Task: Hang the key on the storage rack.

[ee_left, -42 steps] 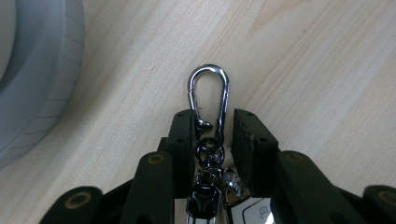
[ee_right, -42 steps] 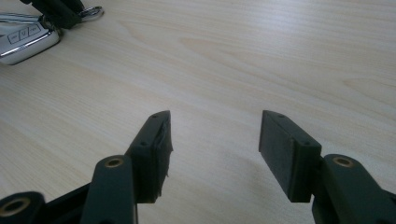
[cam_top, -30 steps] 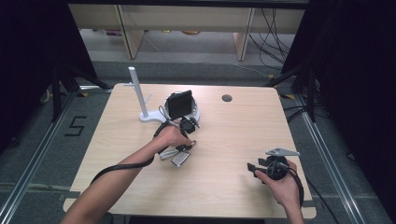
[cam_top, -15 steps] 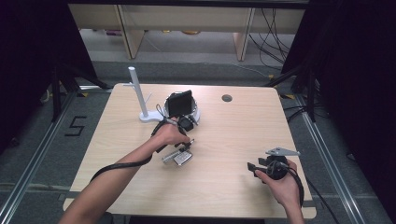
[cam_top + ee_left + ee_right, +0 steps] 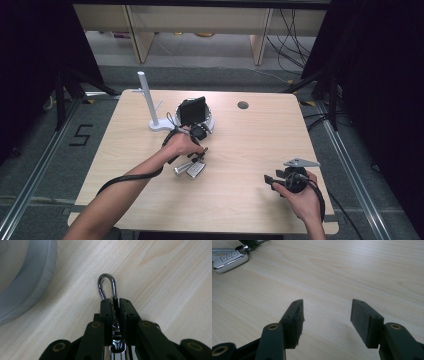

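A chrome carabiner (image 5: 107,286) lies on the wooden table (image 5: 240,150), and my left gripper (image 5: 116,301) is shut on its lower end. The jaws have just closed in and eased back a touch, with the clip still pinched between the pads. In the high view the left gripper (image 5: 197,152) sits under the hand at table centre, beside a silver key fob (image 5: 195,170) and a metal key. The same key fob (image 5: 228,261) shows at the top left of the right gripper view. My right gripper (image 5: 270,180) rests near the front right, its jaws (image 5: 327,307) open over bare wood.
A white post on a round foot (image 5: 147,100) stands at the back left. A black device on a grey ring base (image 5: 192,111) sits just behind the left hand; its grey rim (image 5: 27,282) is close to the carabiner. A cable hole (image 5: 243,105) lies farther back.
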A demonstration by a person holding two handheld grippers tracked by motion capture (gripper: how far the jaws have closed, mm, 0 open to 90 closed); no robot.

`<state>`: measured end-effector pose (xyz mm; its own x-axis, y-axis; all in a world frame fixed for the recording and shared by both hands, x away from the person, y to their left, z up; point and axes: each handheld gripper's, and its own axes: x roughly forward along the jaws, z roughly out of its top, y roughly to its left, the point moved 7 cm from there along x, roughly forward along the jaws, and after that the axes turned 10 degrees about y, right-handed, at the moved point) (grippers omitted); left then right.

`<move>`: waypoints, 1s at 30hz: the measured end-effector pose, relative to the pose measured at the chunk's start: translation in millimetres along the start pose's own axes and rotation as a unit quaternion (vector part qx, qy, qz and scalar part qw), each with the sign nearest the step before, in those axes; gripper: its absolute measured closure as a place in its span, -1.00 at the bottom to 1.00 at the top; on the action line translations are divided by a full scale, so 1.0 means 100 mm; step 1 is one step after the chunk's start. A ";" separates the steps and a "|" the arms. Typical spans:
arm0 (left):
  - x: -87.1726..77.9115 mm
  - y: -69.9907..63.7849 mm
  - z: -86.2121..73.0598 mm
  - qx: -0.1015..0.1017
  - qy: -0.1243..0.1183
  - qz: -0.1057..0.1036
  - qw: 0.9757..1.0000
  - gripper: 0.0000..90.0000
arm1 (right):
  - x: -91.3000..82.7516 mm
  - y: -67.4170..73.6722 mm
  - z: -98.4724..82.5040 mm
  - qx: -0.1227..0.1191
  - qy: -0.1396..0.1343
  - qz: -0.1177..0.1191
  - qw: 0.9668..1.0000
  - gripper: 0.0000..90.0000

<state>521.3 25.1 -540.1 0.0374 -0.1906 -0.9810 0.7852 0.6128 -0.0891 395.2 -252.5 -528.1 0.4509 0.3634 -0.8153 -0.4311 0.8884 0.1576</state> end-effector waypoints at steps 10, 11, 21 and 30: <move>-0.01 0.07 -0.04 -0.046 -0.022 -0.008 0.999 0.87 | 0.02 0.01 0.00 -0.002 0.003 0.004 1.000 0.00; -0.01 0.08 -0.03 -0.053 -0.026 -0.008 0.998 0.87 | 0.02 0.01 -0.01 -0.003 0.004 0.004 1.000 0.00; -0.02 0.12 -0.06 -0.062 -0.031 -0.010 0.998 0.88 | 0.02 0.01 -0.01 -0.009 0.002 0.003 1.000 0.00; -0.09 0.10 -0.12 -0.058 -0.070 -0.008 0.996 0.89 | 0.03 0.01 -0.01 -0.007 0.003 0.003 1.000 0.00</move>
<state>521.6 42.1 -534.4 0.1169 -0.3006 -0.9466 0.7104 0.6914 -0.1318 395.1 -251.2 -530.6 0.4439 0.3661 -0.8179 -0.4442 0.8826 0.1541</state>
